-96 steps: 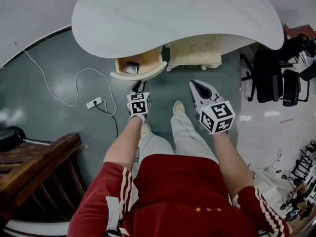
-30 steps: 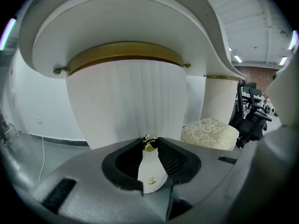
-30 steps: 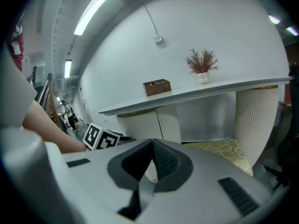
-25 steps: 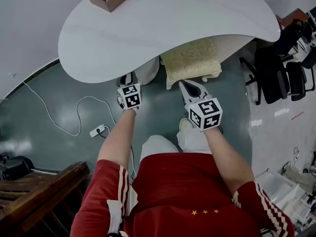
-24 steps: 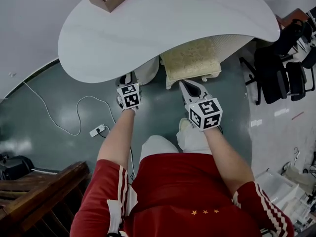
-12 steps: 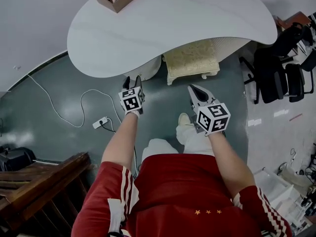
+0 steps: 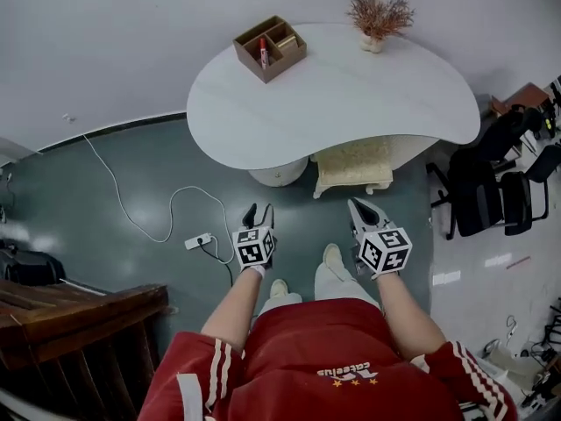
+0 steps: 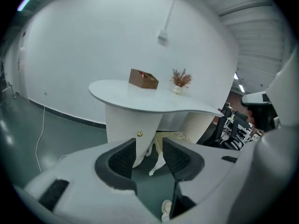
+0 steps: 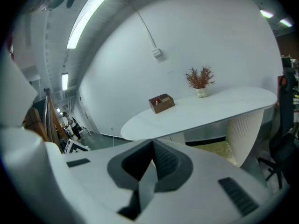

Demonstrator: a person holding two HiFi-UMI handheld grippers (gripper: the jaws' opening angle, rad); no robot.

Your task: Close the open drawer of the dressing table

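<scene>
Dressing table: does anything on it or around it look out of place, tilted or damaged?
Nothing stands out. The wooden box and the dried plant stand upright on the dressing table, and the drawer under it looks shut, its front flush with the pedestal. Only a loose cable and a power strip lie on the floor.

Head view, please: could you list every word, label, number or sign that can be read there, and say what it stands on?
On the red shirt: a gold word beside small stars, too small and blurred to read.
On the left gripper (jaws closing, nothing between them) and the right gripper: black-and-white square codes on their cubes, no words.
Nothing else legible.
</scene>
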